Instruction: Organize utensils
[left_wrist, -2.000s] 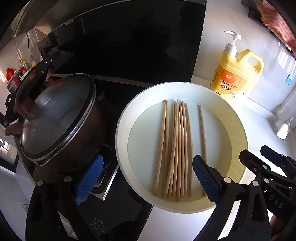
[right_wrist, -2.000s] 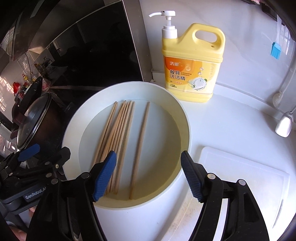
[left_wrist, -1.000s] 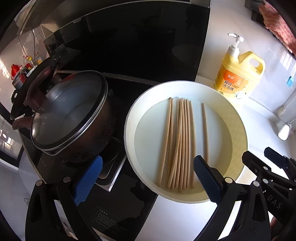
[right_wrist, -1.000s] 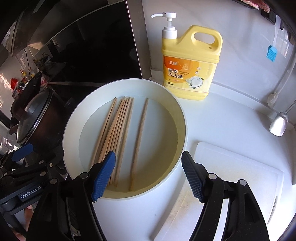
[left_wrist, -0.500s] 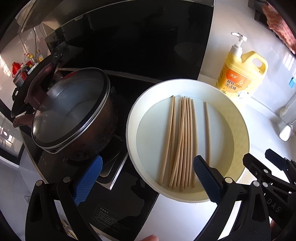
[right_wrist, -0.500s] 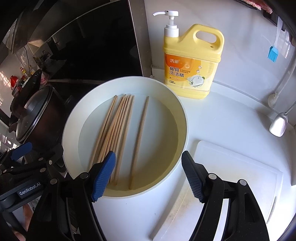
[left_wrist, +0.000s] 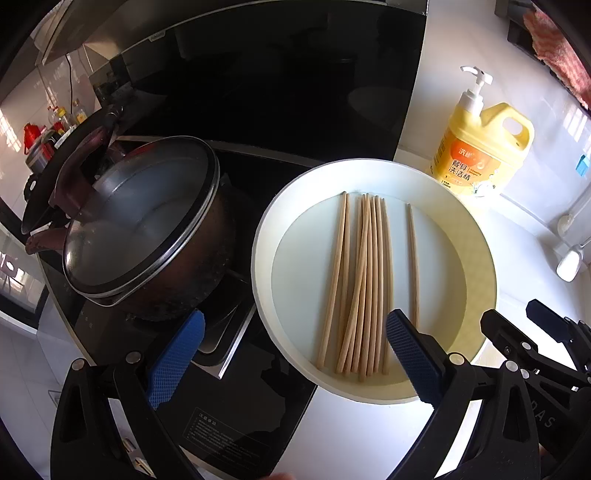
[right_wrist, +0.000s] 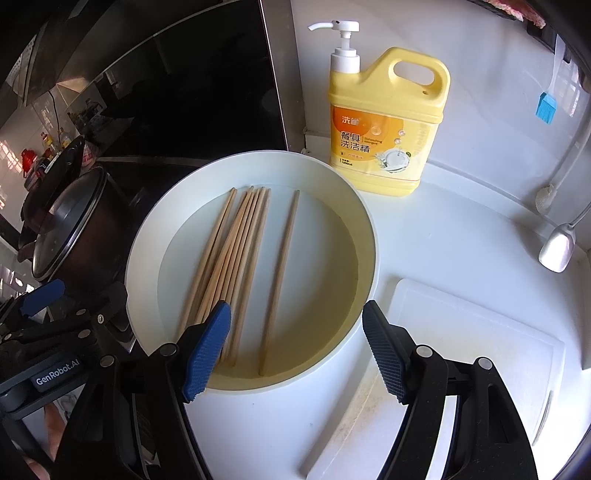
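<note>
Several wooden chopsticks (left_wrist: 364, 280) (right_wrist: 236, 262) lie side by side in a round white basin (left_wrist: 264, 236) (right_wrist: 364, 236), with one chopstick (left_wrist: 413, 258) (right_wrist: 280, 280) lying apart on the right. My left gripper (left_wrist: 293, 354) hovers open over the basin's near left rim, nothing between its blue pads. My right gripper (right_wrist: 295, 349) is open too, above the basin's near rim, with the lone chopstick's near end below the gap. Each gripper shows at the edge of the other's view.
A lidded dark pot (left_wrist: 144, 229) (right_wrist: 62, 229) sits on the black cooktop (left_wrist: 236, 398) left of the basin. A yellow dish-soap bottle (left_wrist: 480, 155) (right_wrist: 388, 125) stands behind. A white cutting board (right_wrist: 461, 362) lies at the right. A white brush (right_wrist: 557, 247) leans by the wall.
The views drifted slightly two seconds back, with the basin and pot shifting a little in frame. Over the last half second nothing has visibly moved. Both grippers stay open.
</note>
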